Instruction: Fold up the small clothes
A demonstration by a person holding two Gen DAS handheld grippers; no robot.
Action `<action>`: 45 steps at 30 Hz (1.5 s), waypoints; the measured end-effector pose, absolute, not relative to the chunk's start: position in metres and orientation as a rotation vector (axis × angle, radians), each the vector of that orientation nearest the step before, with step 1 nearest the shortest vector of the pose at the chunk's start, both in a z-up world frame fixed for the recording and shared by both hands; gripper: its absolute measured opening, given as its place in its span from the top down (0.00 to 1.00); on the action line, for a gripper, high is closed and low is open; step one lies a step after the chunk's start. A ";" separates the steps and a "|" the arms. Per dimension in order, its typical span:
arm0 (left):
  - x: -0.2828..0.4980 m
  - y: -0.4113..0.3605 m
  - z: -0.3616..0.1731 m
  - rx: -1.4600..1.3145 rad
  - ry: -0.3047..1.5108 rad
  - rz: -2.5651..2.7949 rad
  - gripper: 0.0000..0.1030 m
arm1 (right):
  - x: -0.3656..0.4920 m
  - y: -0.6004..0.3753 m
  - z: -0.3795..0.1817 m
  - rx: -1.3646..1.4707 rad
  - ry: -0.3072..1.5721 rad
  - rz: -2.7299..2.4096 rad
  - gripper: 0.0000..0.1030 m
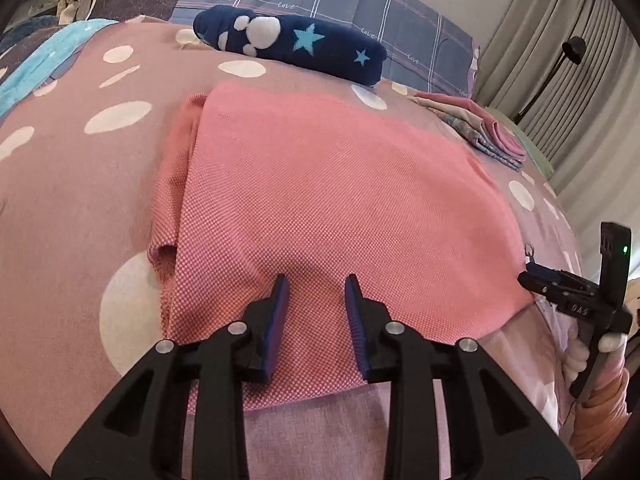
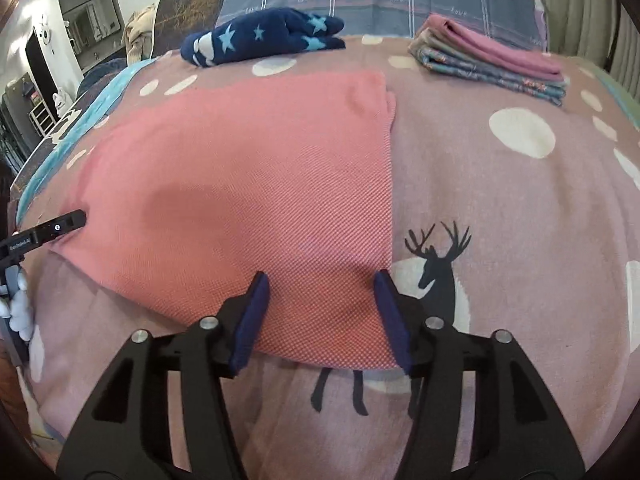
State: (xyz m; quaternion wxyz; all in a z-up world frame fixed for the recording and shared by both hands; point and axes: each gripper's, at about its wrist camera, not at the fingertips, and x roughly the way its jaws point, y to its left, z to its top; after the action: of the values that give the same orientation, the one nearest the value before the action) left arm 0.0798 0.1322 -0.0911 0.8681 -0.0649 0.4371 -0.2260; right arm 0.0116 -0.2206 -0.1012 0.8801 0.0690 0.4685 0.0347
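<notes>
A coral-pink knit garment lies flat on the bed, partly folded, with a sleeve tucked along its left side. It also shows in the right wrist view. My left gripper is open, its jaws standing over the garment's near edge, holding nothing. My right gripper is open over the garment's near right corner, empty. The right gripper also shows at the right edge of the left wrist view. The left gripper also shows at the left edge of the right wrist view.
The bed has a pink spotted cover with a black deer print. A navy star-print garment lies at the far side. A stack of folded clothes sits far right. Grey plaid pillows and curtains lie behind.
</notes>
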 end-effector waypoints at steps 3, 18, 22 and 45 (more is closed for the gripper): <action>0.081 0.127 -0.074 -0.093 0.856 -0.470 0.70 | 0.014 -0.229 -0.085 0.197 0.960 0.072 0.62; 0.051 -0.060 -0.053 0.178 0.863 -0.919 0.70 | 0.133 -0.315 -0.070 0.383 0.965 0.127 0.82; 0.024 -0.116 -0.068 0.307 0.890 -1.024 0.69 | 0.138 -0.329 -0.089 0.439 1.014 0.215 0.82; 0.021 -0.170 -0.086 0.445 0.881 -1.019 0.95 | 0.172 -0.340 -0.089 0.519 0.781 0.447 0.96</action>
State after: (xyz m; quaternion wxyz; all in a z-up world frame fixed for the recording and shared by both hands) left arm 0.0208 -0.1702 -0.0857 0.7588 0.2044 0.4043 -0.4680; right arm 0.1723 -0.3398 -0.0892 0.8682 0.2479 0.3730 0.2135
